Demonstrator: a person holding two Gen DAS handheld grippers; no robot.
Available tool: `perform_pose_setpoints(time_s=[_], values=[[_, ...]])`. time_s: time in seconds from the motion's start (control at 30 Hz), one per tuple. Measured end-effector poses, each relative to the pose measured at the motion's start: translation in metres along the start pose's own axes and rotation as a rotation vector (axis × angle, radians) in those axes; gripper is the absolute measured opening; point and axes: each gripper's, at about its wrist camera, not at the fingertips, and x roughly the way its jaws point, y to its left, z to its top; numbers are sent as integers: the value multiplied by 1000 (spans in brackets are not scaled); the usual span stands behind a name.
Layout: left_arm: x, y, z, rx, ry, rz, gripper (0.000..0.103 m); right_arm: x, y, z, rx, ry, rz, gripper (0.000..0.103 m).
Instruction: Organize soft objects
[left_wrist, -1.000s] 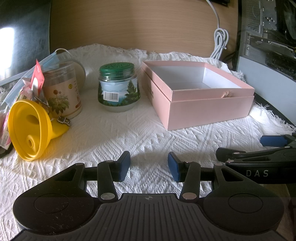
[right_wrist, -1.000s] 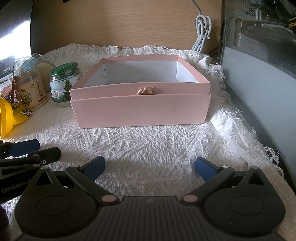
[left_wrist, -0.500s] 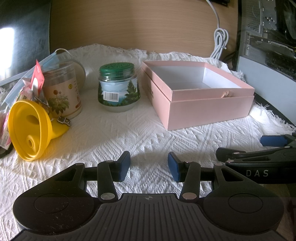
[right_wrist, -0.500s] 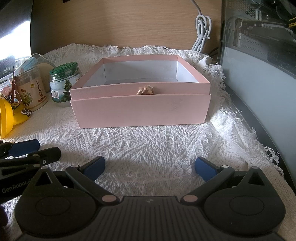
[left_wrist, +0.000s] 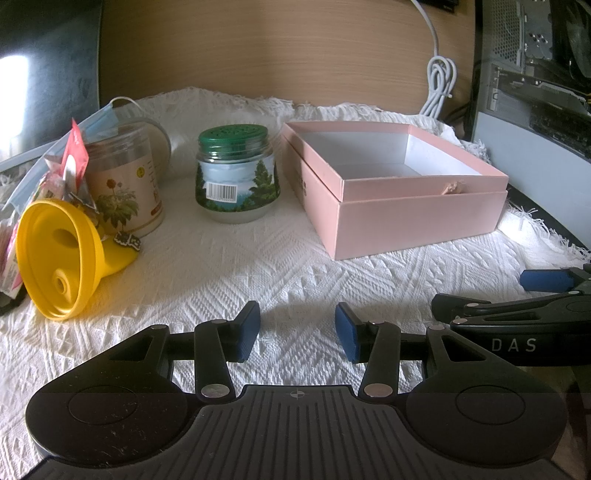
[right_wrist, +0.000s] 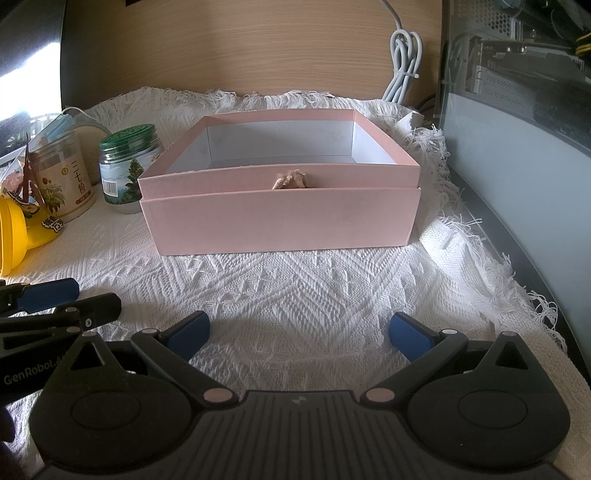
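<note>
Pink box (right_wrist: 280, 221) is sitting open on the white-clothed counter (right_wrist: 295, 295) as we are holding left gripper (left_wrist: 297, 328) and right gripper (right_wrist: 299, 332) low before it, fingers parted, gripping nothing.

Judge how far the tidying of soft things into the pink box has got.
Done: nothing; the pink box looks empty inside. In hand: nothing; the left gripper and right gripper are open above the white cloth. Left: the face mask on the clear jar, still unmoved.
</note>
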Motion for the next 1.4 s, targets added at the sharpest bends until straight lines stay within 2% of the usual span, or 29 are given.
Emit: perform_pose_setpoints(time_s=[0.1, 0.2, 0.4, 0.53, 0.6, 0.73, 0.83, 0.93, 1.07, 1.2, 1.3, 1.4], values=[[0, 1, 0, -12, -2, -12, 49, 1, -2, 0, -3, 10, 6, 103], [0, 7, 1, -25, -3, -33, 49, 4, -6, 12, -25, 101, 38, 103], [-3, 19, 6, -21, 32, -96, 49, 6, -4, 18, -49, 180, 47, 103], [-12, 37, 17, -14, 51, -183, 48, 4, 0, 20, -80, 188, 61, 103], [-24, 52, 28, -13, 35, -220, 48, -2, 8, 25, -93, 151, 51, 103], [-49, 86, 49, 7, -1, -209, 48, -19, 29, 44, -42, 26, 57, 103], [-63, 117, 63, 15, -20, -175, 48, -22, 54, 61, -48, -5, 98, 103], [-73, 158, 72, -71, -24, -141, 48, -21, 80, 72, -102, -10, 142, 103], [-83, 201, 75, -99, -28, -58, 48, -24, 111, 77, -163, -33, 188, 103], [-90, 247, 69, -205, -9, -32, 48, -25, 130, 79, -197, -58, 201, 102], [-96, 282, 62, -336, -16, 7, 48, -23, 140, 77, -181, -51, 211, 102], [-100, 298, 55, -379, -19, -13, 48, -22, 150, 68, -212, -42, 218, 102]])
